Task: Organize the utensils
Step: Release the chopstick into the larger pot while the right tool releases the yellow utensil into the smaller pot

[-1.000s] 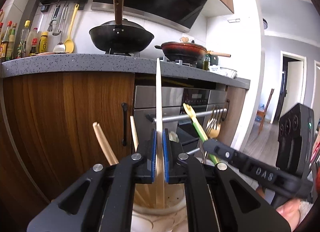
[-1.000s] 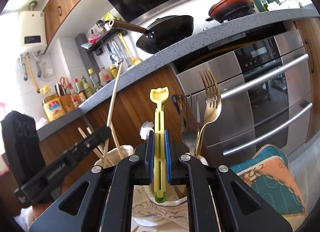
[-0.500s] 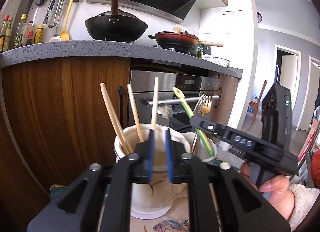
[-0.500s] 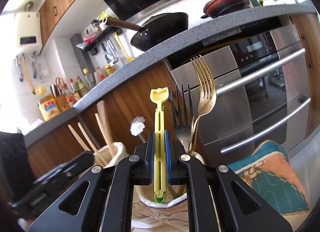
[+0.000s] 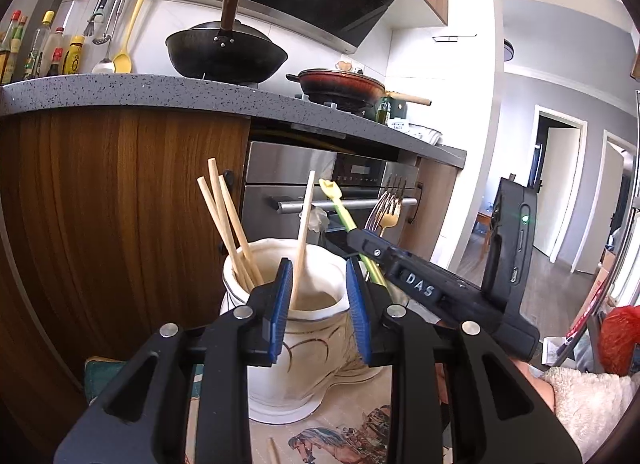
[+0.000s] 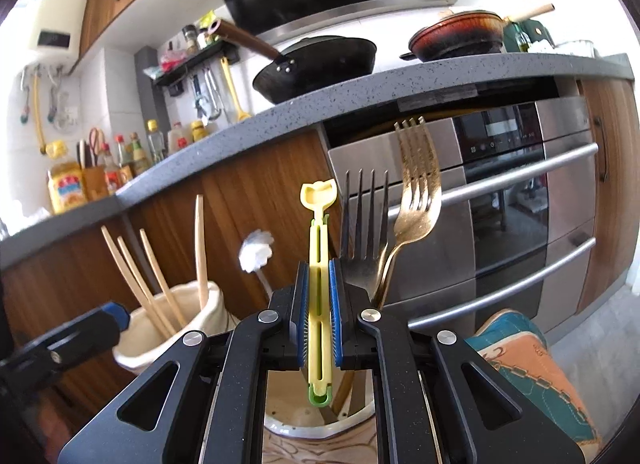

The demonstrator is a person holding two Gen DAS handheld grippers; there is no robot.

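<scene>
Left wrist view shows the left gripper (image 5: 318,300) with its jaws opening; a wooden chopstick (image 5: 302,240) stands between them, untouched, leaning in the cream jar (image 5: 288,344) with three other chopsticks (image 5: 224,223). Right wrist view shows the right gripper (image 6: 319,316) clamped on a yellow utensil (image 6: 319,284), upright above a second holder (image 6: 296,430) that carries two forks (image 6: 416,191).

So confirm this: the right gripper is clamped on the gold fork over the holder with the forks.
Wrong thing held. The right gripper is clamped on the yellow-green plastic utensil, not the gold fork, which stands free in the holder beside it. The right wrist view shows it.
</scene>
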